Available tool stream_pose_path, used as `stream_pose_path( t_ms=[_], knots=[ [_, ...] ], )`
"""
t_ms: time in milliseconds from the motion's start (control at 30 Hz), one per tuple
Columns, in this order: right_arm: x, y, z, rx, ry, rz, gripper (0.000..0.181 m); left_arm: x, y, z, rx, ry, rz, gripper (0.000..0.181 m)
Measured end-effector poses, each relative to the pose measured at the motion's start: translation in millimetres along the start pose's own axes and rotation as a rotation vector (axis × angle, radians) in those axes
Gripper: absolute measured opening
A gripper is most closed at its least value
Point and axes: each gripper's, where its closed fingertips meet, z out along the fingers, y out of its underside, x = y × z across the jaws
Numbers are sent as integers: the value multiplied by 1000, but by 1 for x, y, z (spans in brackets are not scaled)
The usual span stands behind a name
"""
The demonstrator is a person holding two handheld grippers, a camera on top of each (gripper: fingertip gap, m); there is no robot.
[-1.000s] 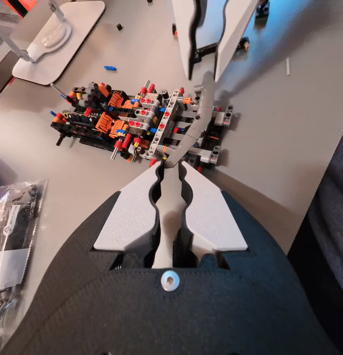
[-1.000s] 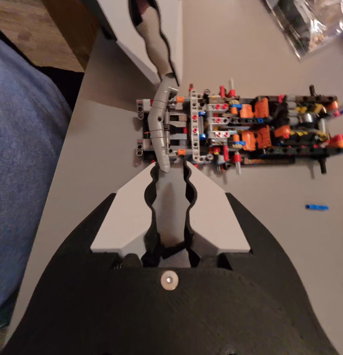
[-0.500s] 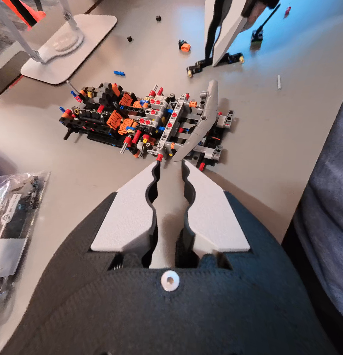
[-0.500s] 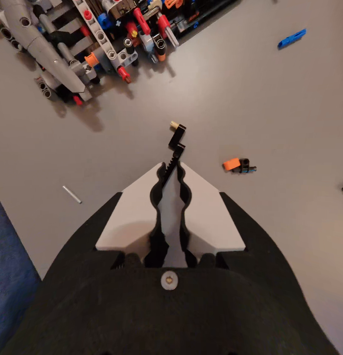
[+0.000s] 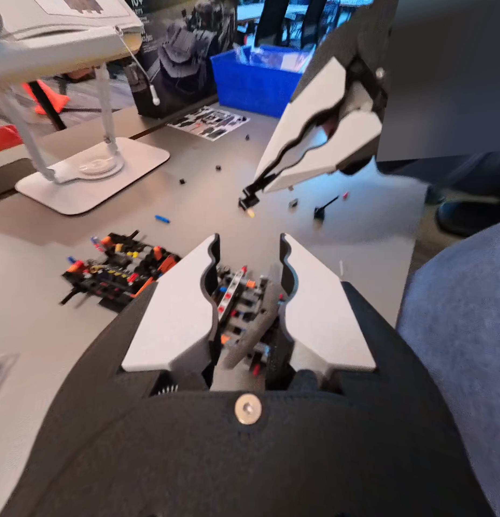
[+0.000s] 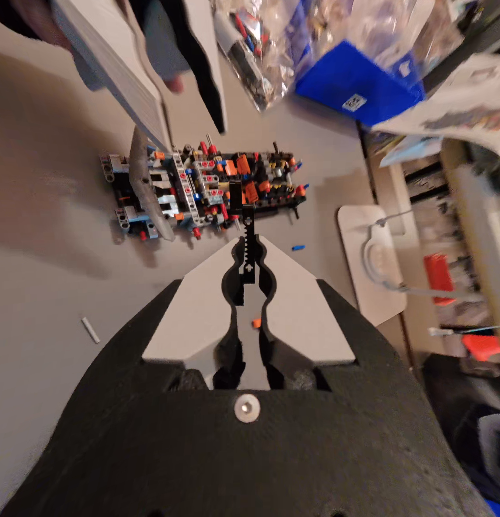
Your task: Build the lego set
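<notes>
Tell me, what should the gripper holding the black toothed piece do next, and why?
Probably carry it closer to the lego model and line it up. The right gripper is shut on the black toothed piece, held above the table. The left gripper is open around the model's grey end, seemingly ready to steady it.

No legible text; blue bin [image 6: 355, 84] sticker too blurred.

Lego model [image 6: 204, 190] on table [image 6: 47, 279]
</notes>
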Motion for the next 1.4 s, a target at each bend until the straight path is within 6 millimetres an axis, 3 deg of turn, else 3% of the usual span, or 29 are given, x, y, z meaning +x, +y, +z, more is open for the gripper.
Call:
stream_pose_path(
  t_ms=[167, 400, 667, 800, 1233, 1400],
  knots=[
    [-2, -32, -9, 61, 74, -171, 4, 12, -26, 7, 126, 163, -197, 32],
    [-7, -56, -13, 135, 93, -268, 4, 15, -30, 7, 166, 209, -254, 7],
    [0, -66, -14, 181, 103, -274, 4, 7, -38, 2, 223, 212, -255, 6],
    [10, -67, -13, 175, 113, -249, 23, -1, -43, 0, 240, 182, -233, 5],
    [59, -71, -41, 257, 156, -96, 31, -30, -68, -11, 306, 124, -141, 5],
    [62, -78, -46, 287, 139, -85, 29, -30, -73, -13, 325, 133, -92, 5]
  ],
)
